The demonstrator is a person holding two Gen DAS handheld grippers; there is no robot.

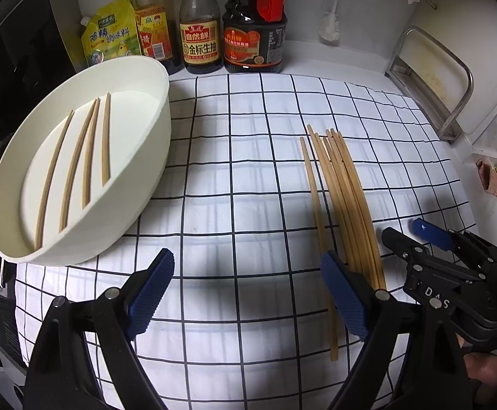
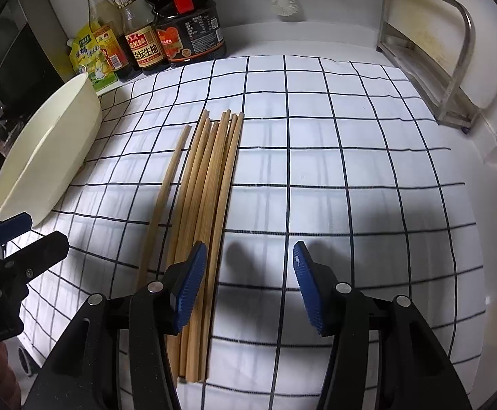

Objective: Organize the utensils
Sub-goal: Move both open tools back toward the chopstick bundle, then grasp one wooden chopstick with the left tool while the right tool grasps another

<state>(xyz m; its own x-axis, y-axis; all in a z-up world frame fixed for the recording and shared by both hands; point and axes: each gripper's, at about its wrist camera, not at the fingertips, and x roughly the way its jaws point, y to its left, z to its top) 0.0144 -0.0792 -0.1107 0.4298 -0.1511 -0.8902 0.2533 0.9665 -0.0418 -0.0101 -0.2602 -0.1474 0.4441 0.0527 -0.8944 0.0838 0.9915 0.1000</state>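
You have the checked cloth spread over the counter; on its left edge sits the oval tray, with four chopsticks lying side by side inside it; to your right, well apart from the tray, a bundle of chopsticks lies on the cloth, one stick just left of the rest; behind the cloth, against the wall, stand the sauce bottles in a row, a seasoning pouch at their left; a metal rack stands at the far right.
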